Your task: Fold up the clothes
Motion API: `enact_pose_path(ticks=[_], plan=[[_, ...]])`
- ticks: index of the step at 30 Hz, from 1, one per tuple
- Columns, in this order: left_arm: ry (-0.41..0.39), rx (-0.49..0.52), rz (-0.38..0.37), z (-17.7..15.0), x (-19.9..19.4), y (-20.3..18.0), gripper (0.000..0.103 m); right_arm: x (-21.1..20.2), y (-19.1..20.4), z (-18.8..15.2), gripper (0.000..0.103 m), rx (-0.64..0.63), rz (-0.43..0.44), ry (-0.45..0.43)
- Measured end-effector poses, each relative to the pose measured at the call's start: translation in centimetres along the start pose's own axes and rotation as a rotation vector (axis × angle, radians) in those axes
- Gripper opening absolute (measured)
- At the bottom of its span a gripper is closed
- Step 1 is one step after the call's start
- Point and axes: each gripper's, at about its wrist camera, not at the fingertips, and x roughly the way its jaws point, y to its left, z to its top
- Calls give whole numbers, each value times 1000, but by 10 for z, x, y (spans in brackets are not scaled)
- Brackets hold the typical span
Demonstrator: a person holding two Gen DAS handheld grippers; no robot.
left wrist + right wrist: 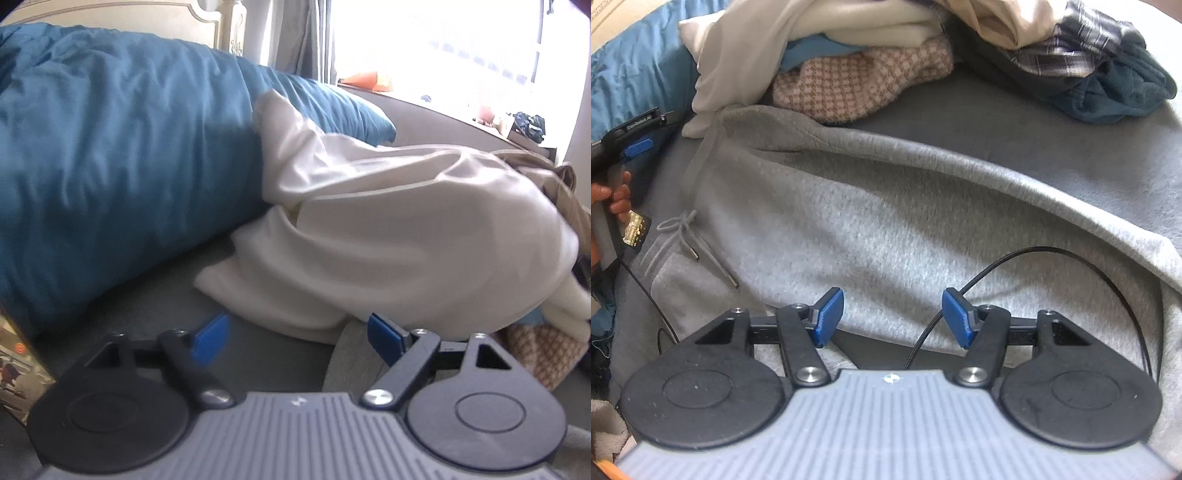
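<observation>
We're on the bed w/ a grey sweatshirt [886, 221] spread flat on the dark grey sheet [923, 133], drawstring [683, 236] lying loose on its left part. It looks part-folded at best: one long edge runs diagonally across the body, maybe a side turned in, but we can't tell for sure.

Our right gripper [893, 317] hangs over the sweatshirt's near edge, jaws about half apart, nothing b/w the pads; only a black cable [1071, 258] loops across the cloth beside it. Our left gripper [295, 332] sits at the sweatshirt's left end, jaws wide, pads bare, a grey bit of cloth just beside its right pad but not pinched. In the right wrist view, the hand [613, 195] holding it is at the far left.

Still left, as we judge it: most of the job. A heap waits behind – cream garment [388, 229] leaning on the teal duvet [110, 147], a houndstooth knit [860, 85], plaid piece [1071, 48], dark teal item [1115, 92]. None looks neatly folded, though the knit & the white layer over it could be a rough stack.
</observation>
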Motion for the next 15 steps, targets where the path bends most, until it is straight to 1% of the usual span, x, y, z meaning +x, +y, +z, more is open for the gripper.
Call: enact_pose_path(ticks=[3,8,15], plan=[[-11,5,-9,4,-15,-4,84,-12,-2,-4,59,6,-2,-25],[-24,44,-39,7,-45,-18,84,-34,-9,-15,59,27,-6,-70],[-22,115,-97,-2,-89,-48,84,-69,-33,-40,59,111,-5,-145]])
